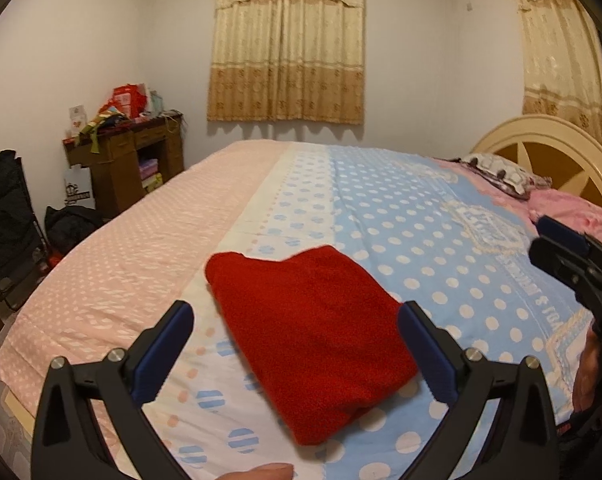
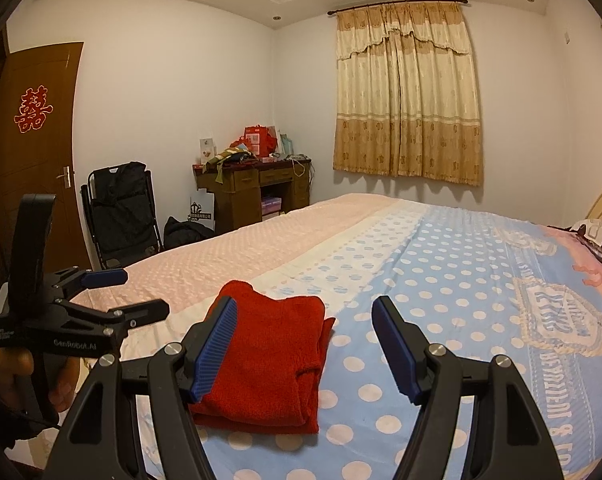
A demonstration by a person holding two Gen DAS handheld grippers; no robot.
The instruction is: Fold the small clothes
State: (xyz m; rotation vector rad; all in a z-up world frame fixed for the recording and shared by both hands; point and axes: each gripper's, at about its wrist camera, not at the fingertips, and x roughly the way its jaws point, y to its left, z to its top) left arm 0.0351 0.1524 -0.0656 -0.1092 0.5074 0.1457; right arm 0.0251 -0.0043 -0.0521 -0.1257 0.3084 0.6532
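Open bedspread around the folded cloth

The bedspread point(image 1: 441, 240) is bare beyond the red cloth point(image 1: 313, 336); only pillows point(image 1: 501, 176) lie near the headboard point(image 1: 549, 148).

You face white walls point(image 2: 181, 80), recessed ceiling spotlights point(image 2: 276, 18), beige drawn curtains point(image 2: 407, 96) on the far wall, a brown door point(image 2: 37, 152) at left, a cluttered wooden desk point(image 2: 257, 184) in the corner, a black folding chair point(image 2: 121, 208) beside it, a bed with polka-dot bedspread point(image 2: 441, 264), a cream headboard point(image 1: 549, 152).

Red fuzzy knit garment point(image 1: 313, 340), folded into a compact, roughly rectangular bundle with stacked layers visible along 1 edge. Lies flat on the bedspread point(image 1: 441, 248) near the bed's front edge, straddling the cream and blue polka-dot bands.
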